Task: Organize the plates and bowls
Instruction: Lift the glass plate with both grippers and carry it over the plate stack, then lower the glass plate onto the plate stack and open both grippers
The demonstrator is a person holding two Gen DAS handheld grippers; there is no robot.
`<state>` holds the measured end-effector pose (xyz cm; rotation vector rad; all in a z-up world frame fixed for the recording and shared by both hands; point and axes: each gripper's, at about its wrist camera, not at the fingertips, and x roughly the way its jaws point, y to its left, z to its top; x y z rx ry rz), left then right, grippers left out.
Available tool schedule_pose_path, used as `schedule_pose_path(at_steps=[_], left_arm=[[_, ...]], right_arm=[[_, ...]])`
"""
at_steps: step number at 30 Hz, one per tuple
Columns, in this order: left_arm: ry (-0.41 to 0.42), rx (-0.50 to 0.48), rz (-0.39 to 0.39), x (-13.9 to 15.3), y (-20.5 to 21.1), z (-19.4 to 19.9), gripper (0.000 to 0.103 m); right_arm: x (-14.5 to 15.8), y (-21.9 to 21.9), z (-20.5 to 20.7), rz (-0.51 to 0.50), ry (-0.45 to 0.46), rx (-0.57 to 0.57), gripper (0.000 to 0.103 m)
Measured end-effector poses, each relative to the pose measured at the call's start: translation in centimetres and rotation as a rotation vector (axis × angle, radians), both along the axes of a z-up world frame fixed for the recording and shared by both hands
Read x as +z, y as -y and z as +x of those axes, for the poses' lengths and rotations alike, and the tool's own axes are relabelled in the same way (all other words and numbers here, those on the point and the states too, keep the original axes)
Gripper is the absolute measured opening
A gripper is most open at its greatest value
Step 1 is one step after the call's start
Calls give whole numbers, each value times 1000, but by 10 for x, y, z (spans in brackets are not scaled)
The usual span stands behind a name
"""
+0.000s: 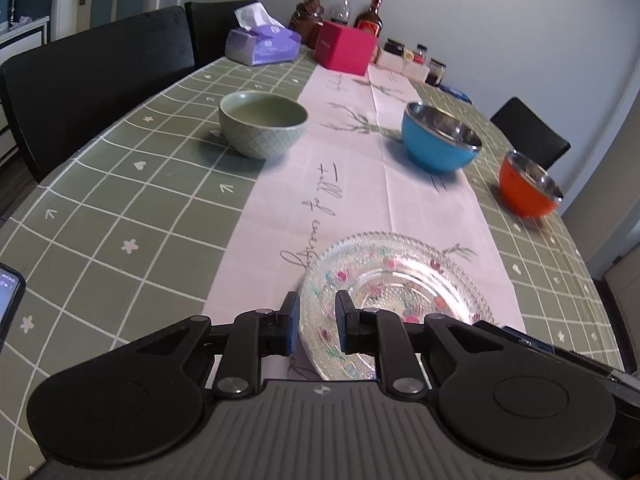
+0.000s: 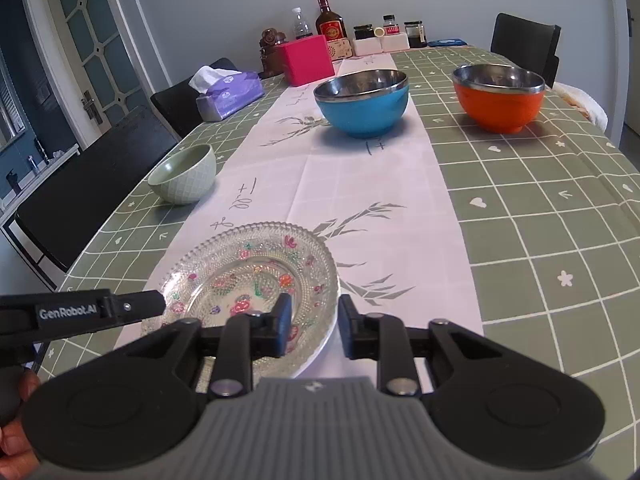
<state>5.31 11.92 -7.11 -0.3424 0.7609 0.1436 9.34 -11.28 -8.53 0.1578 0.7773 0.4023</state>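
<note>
1. Plate (image 2: pixel 256 276): clear glass, floral; lies on the runner (image 2: pixel 360 184) at the near end; a white rim shows beneath it at 5 o'clock, perhaps a second plate.
2. Left gripper (image 1: pixel 317 326): fingers narrowly apart, astride the plate's near-left rim; whether they pinch it, I cannot tell.
3. Right gripper (image 2: pixel 315 326): fingers apart astride the plate's near-right rim, not pressing.
4. Bowls, all apart, unstacked: green (image 2: pixel 185 178) at 10 o'clock; blue (image 2: pixel 362 100) at 12; orange (image 2: pixel 499 96) at 2.
5. Progress: early; the bowls are left to gather.

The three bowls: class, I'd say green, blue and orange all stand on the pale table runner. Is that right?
Not quite. The blue bowl stands on the runner and the green bowl at its edge, but the orange bowl stands on the green checked cloth beside it, as the right wrist view shows.
</note>
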Motion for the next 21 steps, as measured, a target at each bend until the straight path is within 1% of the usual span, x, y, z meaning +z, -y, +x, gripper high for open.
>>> schedule_pose_path(at_steps=[2,4,8,10,11,12,13,14,15,16,17,19,21], left_arm=[[5,9,-9,0,-4,-1,28],[1,13,-29,-1,-7,-3,31],[-24,11,-70,-6,-10,-7,33],[-34,9,-105,-9,-10,-11,33],[-36,10,-124,-10,-11,-12,33],[-37,13,-140,-11,-11,-13,33],[-37,14,-152,-12,-12,-13,33],[-36,11,-159,-13,-11,-13,33],[-35,11,-161,-13,-11,-13,31],[-33,10,-162,-13,-10,-13,22],[-33,4,-160,-13,-9,-13,18],[-39,1,-135,-12,-6,-11,15],[-37,-4,-116,-12,-5,-11,15]], right_arm=[[1,3,-1,10,-1,-14,39],[1,8,-1,29,-15,-28,42],[-3,16,-6,81,-68,-37,43],[-6,19,-10,113,-99,-34,42],[-7,20,-11,128,-112,-32,41],[-8,21,-13,145,-122,-29,36],[-9,22,-13,165,-129,-21,28],[-10,22,-14,179,-133,-17,23],[-9,21,-14,187,-133,-14,20],[-9,20,-14,193,-132,-5,13],[-8,19,-14,188,-130,-4,13],[-8,17,-15,180,-125,-3,13],[-9,17,-14,183,-127,-1,13]])
